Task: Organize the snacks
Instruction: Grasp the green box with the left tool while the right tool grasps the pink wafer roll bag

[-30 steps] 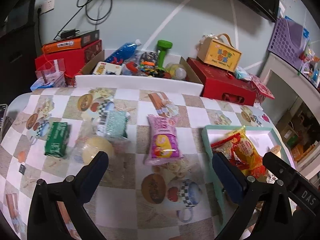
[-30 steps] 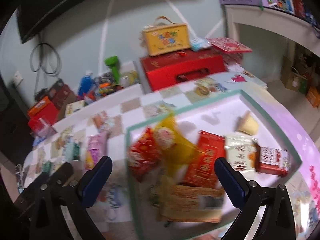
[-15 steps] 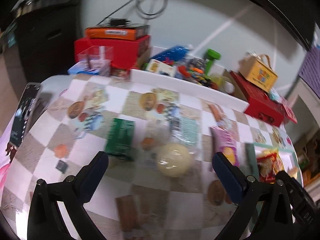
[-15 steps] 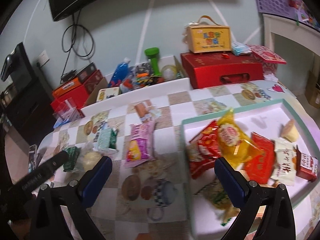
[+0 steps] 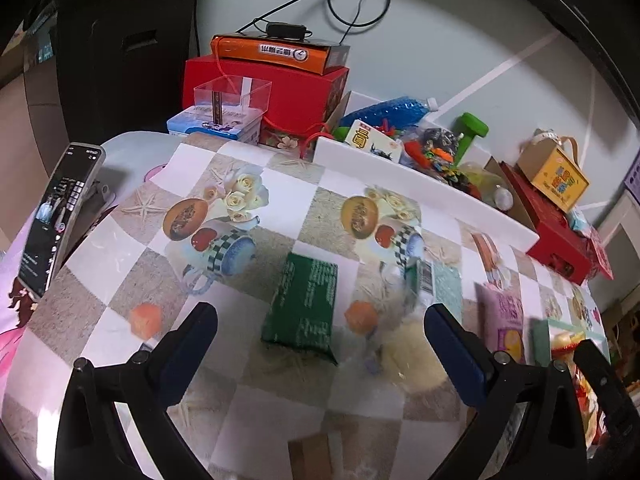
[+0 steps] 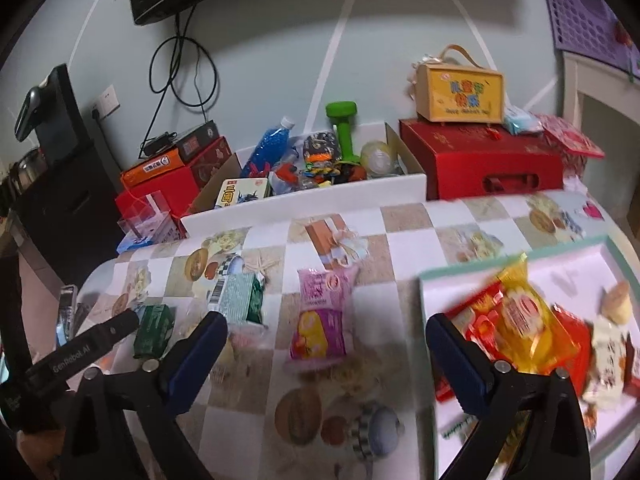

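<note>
My left gripper [image 5: 320,344] is open and empty, low over the table, with a dark green snack pack [image 5: 302,306] between its fingers' line. A pale round bun in clear wrap [image 5: 404,354] lies right of it, then a teal packet [image 5: 438,286] and a pink packet [image 5: 504,320]. My right gripper [image 6: 326,354] is open and empty above the pink packet [image 6: 320,320]. The teal-rimmed tray [image 6: 436,276] at the right holds several snacks, including a yellow bag [image 6: 528,324] and red packs [image 6: 476,320]. The green pack [image 6: 154,330] and the teal packet [image 6: 240,296] also show there.
A phone on a stand [image 5: 56,216] is at the table's left edge. A white board [image 5: 420,184] borders the far edge, with a cardboard box of clutter [image 6: 312,160], red boxes [image 6: 484,168] and a yellow case [image 6: 464,88] behind it.
My left gripper has swung left and come down toward the green pack. My right gripper has swung left off the tray toward the pink packet. Both stay open.
</note>
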`<state>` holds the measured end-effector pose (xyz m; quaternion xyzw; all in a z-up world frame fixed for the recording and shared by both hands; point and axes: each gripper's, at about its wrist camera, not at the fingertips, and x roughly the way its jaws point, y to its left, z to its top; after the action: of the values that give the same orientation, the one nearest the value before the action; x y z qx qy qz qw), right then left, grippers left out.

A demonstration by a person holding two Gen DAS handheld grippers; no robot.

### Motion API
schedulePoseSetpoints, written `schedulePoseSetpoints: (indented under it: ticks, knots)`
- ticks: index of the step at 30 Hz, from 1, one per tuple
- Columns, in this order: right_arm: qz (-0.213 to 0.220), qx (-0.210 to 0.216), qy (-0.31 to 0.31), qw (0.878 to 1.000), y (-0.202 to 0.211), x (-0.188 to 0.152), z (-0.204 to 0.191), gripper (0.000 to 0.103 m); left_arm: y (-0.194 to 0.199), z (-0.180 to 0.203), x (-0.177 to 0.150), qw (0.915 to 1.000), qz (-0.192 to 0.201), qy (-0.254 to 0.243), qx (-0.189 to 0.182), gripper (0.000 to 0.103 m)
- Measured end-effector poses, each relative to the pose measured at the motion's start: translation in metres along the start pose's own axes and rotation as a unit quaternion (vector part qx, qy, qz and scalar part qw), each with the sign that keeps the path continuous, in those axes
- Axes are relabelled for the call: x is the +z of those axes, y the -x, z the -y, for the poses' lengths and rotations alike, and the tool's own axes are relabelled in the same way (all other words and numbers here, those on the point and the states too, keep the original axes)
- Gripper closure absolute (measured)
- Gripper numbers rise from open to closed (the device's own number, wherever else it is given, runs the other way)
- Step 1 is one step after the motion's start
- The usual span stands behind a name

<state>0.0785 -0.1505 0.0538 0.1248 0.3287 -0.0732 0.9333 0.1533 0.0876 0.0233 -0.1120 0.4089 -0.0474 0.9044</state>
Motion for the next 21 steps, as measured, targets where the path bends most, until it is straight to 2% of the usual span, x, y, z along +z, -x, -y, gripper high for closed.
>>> schedulePoseSetpoints:
  ticks: [5, 8, 10, 12, 15, 18, 21]
  knots:
    - [-0.007, 0.002, 0.011, 1.0, -0.023, 0.001, -0.009, 0.01, -0.015, -0.007, 0.004, 1.0, 0.004, 0.002, 0.002, 0.002]
    - [-0.003, -0.001, 0.015, 1.0, -0.034, 0.001, -0.01, 0.011, -0.023, -0.009, 0.005, 1.0, 0.004, 0.0, 0.002, 0.011]
    - [-0.009, -0.007, 0.019, 1.0, -0.044, -0.001, -0.01, 0.012, -0.031, -0.011, 0.005, 1.0, -0.003, -0.001, 0.005, 0.011]
    - [-0.019, -0.01, 0.019, 1.0, -0.053, -0.003, -0.009, 0.018, -0.037, -0.013, 0.003, 0.9999, -0.01, 0.0, 0.008, 0.012]
    - [-0.032, -0.014, 0.022, 0.999, -0.066, -0.009, -0.01, 0.021, -0.044, -0.014, 0.001, 0.9998, -0.017, 0.001, 0.007, 0.02]
    - [-0.047, -0.013, 0.025, 0.998, -0.077, -0.016, -0.011, 0.027, -0.052, -0.016, -0.002, 0.9995, -0.028, 0.0, 0.013, 0.023]
    - [-0.058, -0.014, 0.028, 0.998, -0.086, -0.021, -0.012, 0.027, -0.058, -0.017, -0.005, 0.9993, -0.035, -0.001, 0.017, 0.029]
